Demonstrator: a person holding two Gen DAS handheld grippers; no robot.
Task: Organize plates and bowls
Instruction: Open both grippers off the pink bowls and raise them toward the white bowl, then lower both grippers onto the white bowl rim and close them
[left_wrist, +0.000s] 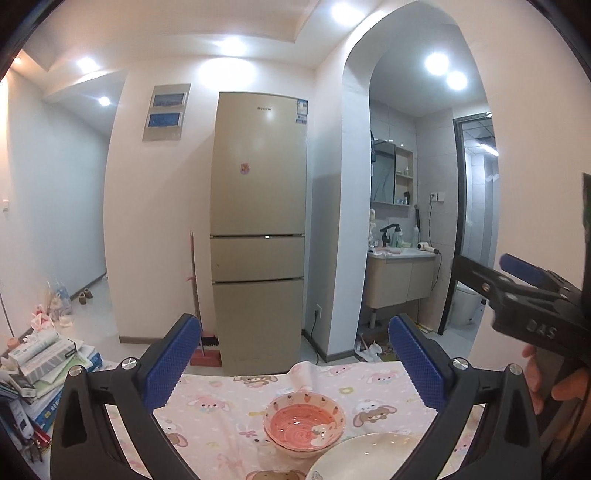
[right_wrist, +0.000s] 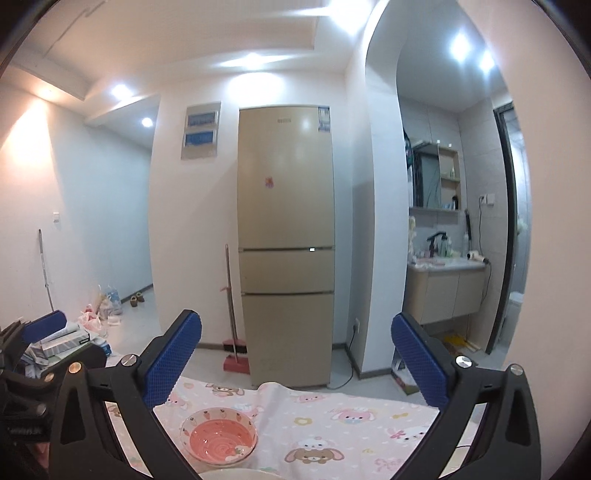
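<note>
The right gripper (right_wrist: 295, 354) is holding its blue-padded fingers (right_wrist: 173, 360) spread wide with nothing between them. Below the gap, nearer the left finger, a pink bowl (right_wrist: 218, 435) is sitting on the cartoon-print tablecloth (right_wrist: 351, 424). The rim of a white plate (right_wrist: 236, 474) is peeking in beneath the bowl. Straight ahead between the fingers, a tall beige refrigerator (right_wrist: 286, 240) is standing, a broom (right_wrist: 231, 302) leaning just left of it. Far left, the left gripper (right_wrist: 42, 325) is showing partly.

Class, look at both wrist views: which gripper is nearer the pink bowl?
Left, though only slightly. The pink bowl sits centred ahead of the left gripper, while it lies ahead and leftward of the right gripper.
</note>
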